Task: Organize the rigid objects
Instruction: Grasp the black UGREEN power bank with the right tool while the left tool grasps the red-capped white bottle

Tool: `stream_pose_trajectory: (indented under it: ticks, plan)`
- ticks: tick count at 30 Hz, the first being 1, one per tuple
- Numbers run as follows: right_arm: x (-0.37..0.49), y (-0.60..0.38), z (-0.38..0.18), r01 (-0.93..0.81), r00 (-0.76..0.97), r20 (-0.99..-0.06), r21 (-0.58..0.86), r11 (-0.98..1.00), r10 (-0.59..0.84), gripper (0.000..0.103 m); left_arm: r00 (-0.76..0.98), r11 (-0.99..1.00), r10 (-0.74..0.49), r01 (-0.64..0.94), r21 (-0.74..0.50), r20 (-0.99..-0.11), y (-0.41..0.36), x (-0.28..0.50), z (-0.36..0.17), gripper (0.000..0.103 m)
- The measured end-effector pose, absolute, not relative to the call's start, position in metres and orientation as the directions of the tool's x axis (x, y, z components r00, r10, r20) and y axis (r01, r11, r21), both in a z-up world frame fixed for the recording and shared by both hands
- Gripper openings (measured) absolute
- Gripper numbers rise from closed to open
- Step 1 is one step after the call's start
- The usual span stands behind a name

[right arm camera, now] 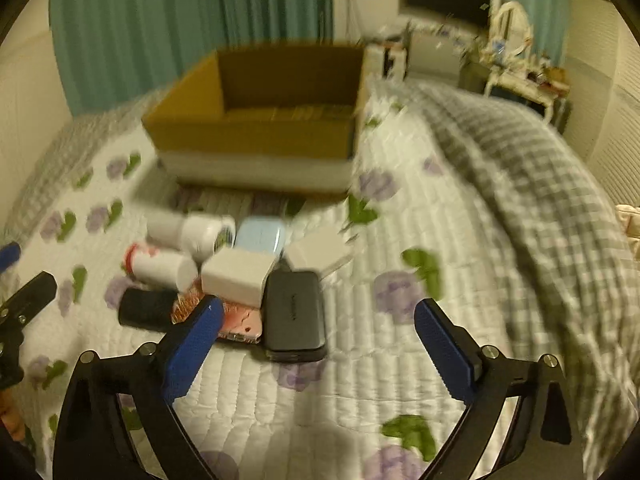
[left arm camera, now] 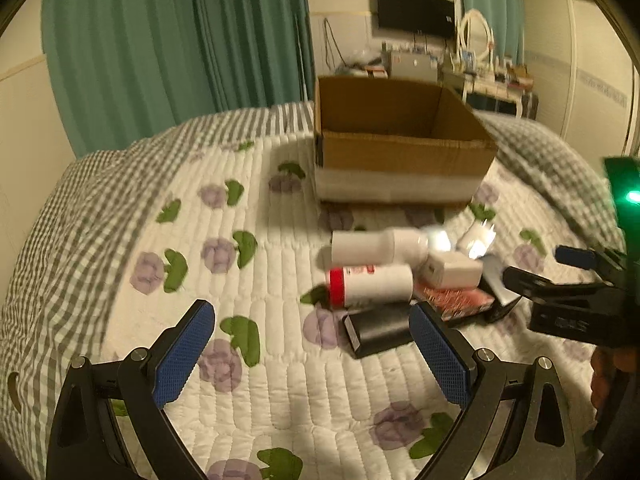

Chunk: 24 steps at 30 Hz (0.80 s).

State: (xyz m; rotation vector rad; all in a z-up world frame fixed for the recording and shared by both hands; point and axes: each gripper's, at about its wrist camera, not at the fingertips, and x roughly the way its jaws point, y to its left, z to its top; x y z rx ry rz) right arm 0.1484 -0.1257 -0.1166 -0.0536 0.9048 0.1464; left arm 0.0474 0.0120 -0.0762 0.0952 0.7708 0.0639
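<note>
An open cardboard box (left arm camera: 396, 140) (right arm camera: 256, 128) stands on the bed behind a pile of small objects. The pile holds a white bottle (left arm camera: 372, 246) (right arm camera: 188, 230), a white bottle with a red cap (left arm camera: 370, 284) (right arm camera: 160, 266), a white charger block (left arm camera: 454, 268) (right arm camera: 238, 276), a black power bank (right arm camera: 294, 314), a dark box (left arm camera: 378, 328) (right arm camera: 146, 306), a pink packet (left arm camera: 452, 300) (right arm camera: 236, 320) and a light blue case (right arm camera: 260, 238). My left gripper (left arm camera: 310, 344) is open, just short of the pile. My right gripper (right arm camera: 316, 340) is open, near the power bank.
The bed has a white quilt with purple flowers (left arm camera: 224, 248) and a grey checked blanket (right arm camera: 532, 184) on the right. Green curtains (left arm camera: 180, 40) hang behind. A desk with a monitor (left arm camera: 416, 10) stands at the far wall. The right gripper's body (left arm camera: 572, 300) shows beside the pile.
</note>
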Motion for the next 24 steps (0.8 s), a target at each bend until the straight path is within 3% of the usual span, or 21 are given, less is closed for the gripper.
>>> stream_pose_trajectory:
  ticks: [2,7,9,24]
  plan:
    - [0.161,-0.121,-0.133,-0.15,0.569,-0.816,0.019,0.988,0.102,0.082,0.7,0.993,0.094,-0.013,0.119,-0.708,0.008,0.051,-0.082,0.1]
    - [0.18,-0.124,-0.157,-0.122,0.507,-0.851,0.087,0.989,0.137,0.072,0.673,0.991,0.085,0.016,0.13,-0.734,-0.003,0.07,-0.091,0.1]
    - [0.184,-0.125,-0.158,-0.147,0.49,-0.849,0.14,0.979,0.195,0.044,0.666,0.989,0.087,0.034,0.146,-0.741,-0.01,0.084,-0.097,0.1]
    - [0.172,-0.131,-0.133,-0.13,0.562,-0.811,0.109,0.986,0.164,0.042,0.549,0.988,0.054,0.093,0.125,-0.834,-0.019,0.145,-0.139,0.1]
